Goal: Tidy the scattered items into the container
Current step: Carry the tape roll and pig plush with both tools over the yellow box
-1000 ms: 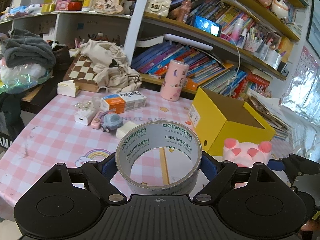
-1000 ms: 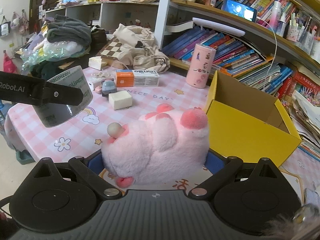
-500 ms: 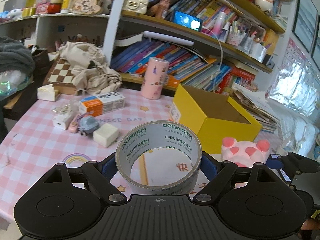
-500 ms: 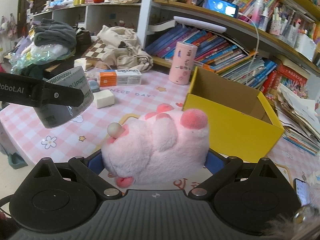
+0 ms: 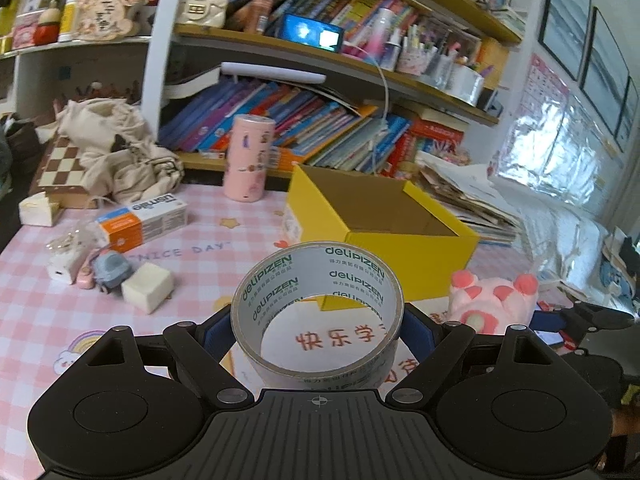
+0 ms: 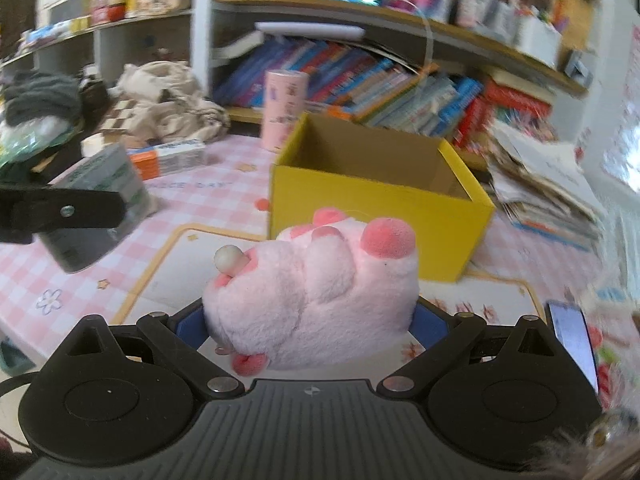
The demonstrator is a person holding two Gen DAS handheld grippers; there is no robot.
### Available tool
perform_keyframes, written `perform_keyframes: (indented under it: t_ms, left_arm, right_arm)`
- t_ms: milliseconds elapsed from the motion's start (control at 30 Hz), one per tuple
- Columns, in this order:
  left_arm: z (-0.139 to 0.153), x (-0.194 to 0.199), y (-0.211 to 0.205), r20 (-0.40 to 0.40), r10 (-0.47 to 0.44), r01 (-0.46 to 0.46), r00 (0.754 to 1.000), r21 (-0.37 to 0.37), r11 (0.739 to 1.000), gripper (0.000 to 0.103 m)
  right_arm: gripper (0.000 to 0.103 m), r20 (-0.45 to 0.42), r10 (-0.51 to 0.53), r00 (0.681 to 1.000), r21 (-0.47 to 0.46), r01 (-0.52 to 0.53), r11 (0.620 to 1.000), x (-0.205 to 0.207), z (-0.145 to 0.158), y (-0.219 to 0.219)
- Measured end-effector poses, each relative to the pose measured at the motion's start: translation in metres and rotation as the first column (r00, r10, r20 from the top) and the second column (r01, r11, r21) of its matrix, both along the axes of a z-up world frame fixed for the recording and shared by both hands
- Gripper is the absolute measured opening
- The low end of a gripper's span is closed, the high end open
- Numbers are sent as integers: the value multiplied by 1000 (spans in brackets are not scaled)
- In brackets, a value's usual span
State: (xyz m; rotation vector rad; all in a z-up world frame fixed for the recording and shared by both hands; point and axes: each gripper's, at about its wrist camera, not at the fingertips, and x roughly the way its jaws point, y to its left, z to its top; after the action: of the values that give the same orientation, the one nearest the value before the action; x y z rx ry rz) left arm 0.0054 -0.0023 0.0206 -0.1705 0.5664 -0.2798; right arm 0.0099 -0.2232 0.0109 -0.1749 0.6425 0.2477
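Observation:
My left gripper is shut on a grey roll of tape, held above the pink checked table just in front of the open yellow box. My right gripper is shut on a pink plush toy, held near the box's front wall. The plush also shows at the right of the left wrist view. The left gripper with the tape shows at the left of the right wrist view. On the table to the left lie a toothpaste box, a white cube, a small grey toy and a white charger.
A pink tumbler stands behind the box's left corner. A chessboard and a beige cloth bag sit at the back left. Bookshelves line the back. Stacked papers lie right of the box. A phone lies at the right.
Both grippers have moved right and forward toward the yellow box, still holding the tape and the plush. The box now looms larger in both views.

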Motion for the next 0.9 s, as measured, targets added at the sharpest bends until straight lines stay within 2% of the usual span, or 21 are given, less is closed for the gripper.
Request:
perform_keyframes:
  t_ms: [200, 900]
  left_arm:
    - [-3, 5, -9, -11, -34, 34, 999, -8, 999, 86]
    - [-8, 31, -46, -21, -145, 145, 989, -2, 989, 86]
  right_arm:
    - [99, -27, -72, 997, 16, 73, 997, 1, -2, -15]
    - [99, -40, -146, 988, 4, 147, 989, 10, -6, -45]
